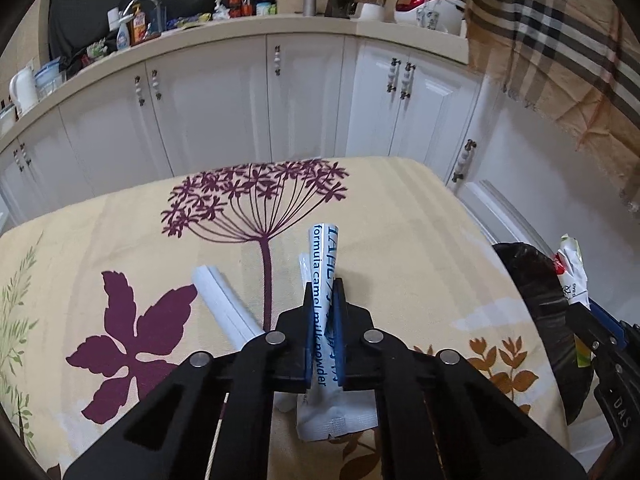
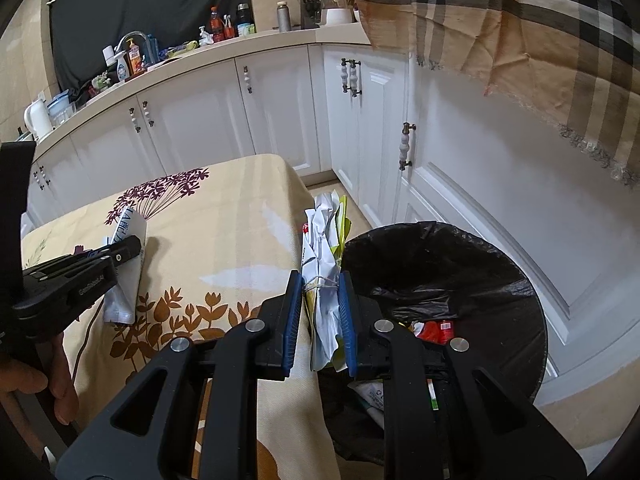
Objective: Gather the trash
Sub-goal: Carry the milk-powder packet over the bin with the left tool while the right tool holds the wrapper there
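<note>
My left gripper (image 1: 323, 286) is shut on a white and blue milk powder sachet (image 1: 325, 256), which stands up between the blue pads over the flowered tablecloth (image 1: 120, 240). From the right wrist view the same left gripper (image 2: 134, 250) grips that sachet (image 2: 124, 280) at the left. A second white packet (image 1: 224, 302) lies on the cloth just left of it. My right gripper (image 2: 319, 286) is shut on a crumpled bundle of white and yellow-green wrappers (image 2: 324, 240), held at the table's edge beside the black-lined trash bin (image 2: 500, 280). That bundle (image 1: 574, 276) also shows at the far right of the left wrist view.
The bin (image 1: 544, 312) stands on the floor right of the table and holds red and white scraps (image 2: 434, 328). White kitchen cabinets (image 1: 304, 100) run behind the table. A plaid cloth (image 2: 520, 40) hangs at upper right. A person's hand (image 2: 36, 384) holds the left gripper's handle.
</note>
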Demonstrator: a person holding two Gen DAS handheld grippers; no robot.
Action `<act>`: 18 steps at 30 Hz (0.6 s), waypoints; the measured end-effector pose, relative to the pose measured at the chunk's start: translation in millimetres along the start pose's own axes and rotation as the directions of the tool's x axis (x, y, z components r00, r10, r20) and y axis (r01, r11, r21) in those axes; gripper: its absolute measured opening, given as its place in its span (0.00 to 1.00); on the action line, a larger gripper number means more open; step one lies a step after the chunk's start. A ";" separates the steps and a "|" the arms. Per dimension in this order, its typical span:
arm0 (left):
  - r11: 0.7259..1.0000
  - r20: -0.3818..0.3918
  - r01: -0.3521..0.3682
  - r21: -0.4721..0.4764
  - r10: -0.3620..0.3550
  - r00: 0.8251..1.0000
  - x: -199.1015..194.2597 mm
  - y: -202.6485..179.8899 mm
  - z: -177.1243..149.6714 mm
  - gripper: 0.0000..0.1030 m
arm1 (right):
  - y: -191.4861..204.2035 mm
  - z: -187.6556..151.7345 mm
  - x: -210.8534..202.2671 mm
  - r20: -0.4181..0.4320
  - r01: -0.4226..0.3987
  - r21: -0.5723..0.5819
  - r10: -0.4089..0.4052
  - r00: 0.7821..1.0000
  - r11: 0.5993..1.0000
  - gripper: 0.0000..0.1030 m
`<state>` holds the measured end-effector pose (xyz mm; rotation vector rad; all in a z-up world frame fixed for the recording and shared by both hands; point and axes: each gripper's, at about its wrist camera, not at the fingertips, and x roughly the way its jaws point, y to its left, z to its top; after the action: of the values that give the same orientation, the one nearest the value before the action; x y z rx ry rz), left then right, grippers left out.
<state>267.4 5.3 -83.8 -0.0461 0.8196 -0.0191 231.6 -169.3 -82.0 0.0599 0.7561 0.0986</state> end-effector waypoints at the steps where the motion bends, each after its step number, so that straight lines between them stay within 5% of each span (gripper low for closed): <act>1: 1.000 0.007 0.001 0.003 -0.001 1.000 -2.6 -0.7 0.2 0.07 | -0.8 -0.7 -1.6 0.003 0.001 0.003 -0.001 1.000 1.000 0.18; 18: 0.997 0.086 0.064 0.045 -0.068 0.994 -46.4 -18.7 -0.7 0.07 | -22.7 -6.2 -25.4 0.047 0.040 0.042 -0.042 0.998 0.998 0.18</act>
<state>235.3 -11.7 -49.5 -0.0336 0.7300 -0.0961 210.5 -194.5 -71.2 0.0855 0.7113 0.0426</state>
